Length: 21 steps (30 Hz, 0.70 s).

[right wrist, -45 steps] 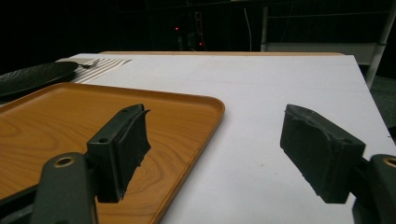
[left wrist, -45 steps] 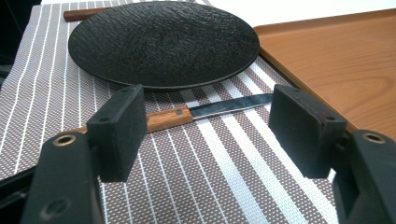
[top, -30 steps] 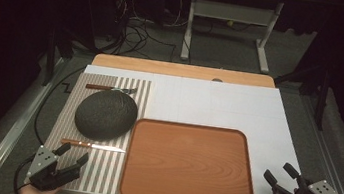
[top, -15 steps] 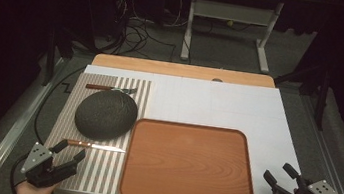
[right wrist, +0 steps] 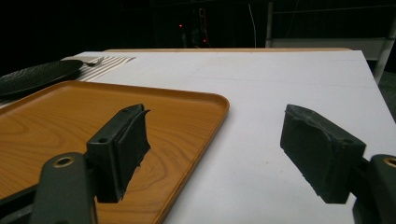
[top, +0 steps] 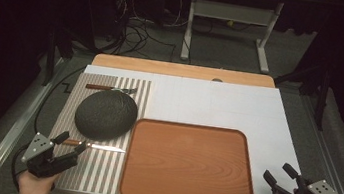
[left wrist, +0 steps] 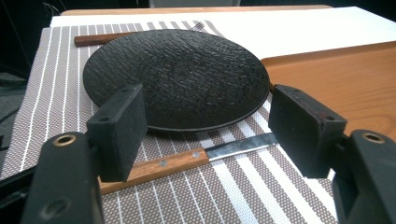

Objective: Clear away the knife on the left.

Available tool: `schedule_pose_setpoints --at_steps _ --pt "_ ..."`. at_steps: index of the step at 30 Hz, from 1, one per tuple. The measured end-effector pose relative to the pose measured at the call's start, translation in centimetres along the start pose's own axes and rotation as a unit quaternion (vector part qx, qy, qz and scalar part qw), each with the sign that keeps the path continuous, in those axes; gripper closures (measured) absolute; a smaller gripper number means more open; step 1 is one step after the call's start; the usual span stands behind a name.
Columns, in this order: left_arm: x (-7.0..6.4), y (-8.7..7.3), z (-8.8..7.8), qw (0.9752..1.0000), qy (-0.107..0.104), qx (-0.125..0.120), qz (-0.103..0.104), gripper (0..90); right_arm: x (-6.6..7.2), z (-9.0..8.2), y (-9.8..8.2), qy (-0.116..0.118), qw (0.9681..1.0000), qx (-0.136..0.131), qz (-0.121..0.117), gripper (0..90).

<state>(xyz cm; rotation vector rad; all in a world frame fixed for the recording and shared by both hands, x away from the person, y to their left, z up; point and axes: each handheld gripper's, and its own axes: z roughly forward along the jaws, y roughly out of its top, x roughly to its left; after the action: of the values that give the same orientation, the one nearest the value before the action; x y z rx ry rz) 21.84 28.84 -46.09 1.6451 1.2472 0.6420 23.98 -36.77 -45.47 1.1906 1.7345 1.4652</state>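
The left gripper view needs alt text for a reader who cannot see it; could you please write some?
The left gripper, jaws open, points at a wooden-handled knife lying on a striped placemat. Behind the knife sits a dark textured plate, with a fork beyond it and a wooden tray to the right.

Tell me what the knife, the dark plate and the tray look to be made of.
Knife: reddish-brown wooden handle with two metal rivets, and a bright, shiny blade, likely steel. Plate: matte black with a rough, ridged surface, probably stoneware or slate-look ceramic, though melamine is possible. Tray: orange-brown with visible wood grain and a smooth low sheen; solid wood or a printed laminate, hard to tell.
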Motion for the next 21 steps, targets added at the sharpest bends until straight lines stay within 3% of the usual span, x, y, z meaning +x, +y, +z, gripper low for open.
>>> schedule_pose_setpoints --at_steps 11,21 --pt "0.6 1.3 0.8 0.9999 -0.008 -0.003 0.009 25.8 0.0 0.0 0.0 0.0 1.0 0.002 0.001 23.6" --pt "0.8 2.2 1.8 0.9995 -0.02 0.023 0.007 26.1 0.0 0.1 0.0 0.0 1.0 0.005 -0.002 23.5"
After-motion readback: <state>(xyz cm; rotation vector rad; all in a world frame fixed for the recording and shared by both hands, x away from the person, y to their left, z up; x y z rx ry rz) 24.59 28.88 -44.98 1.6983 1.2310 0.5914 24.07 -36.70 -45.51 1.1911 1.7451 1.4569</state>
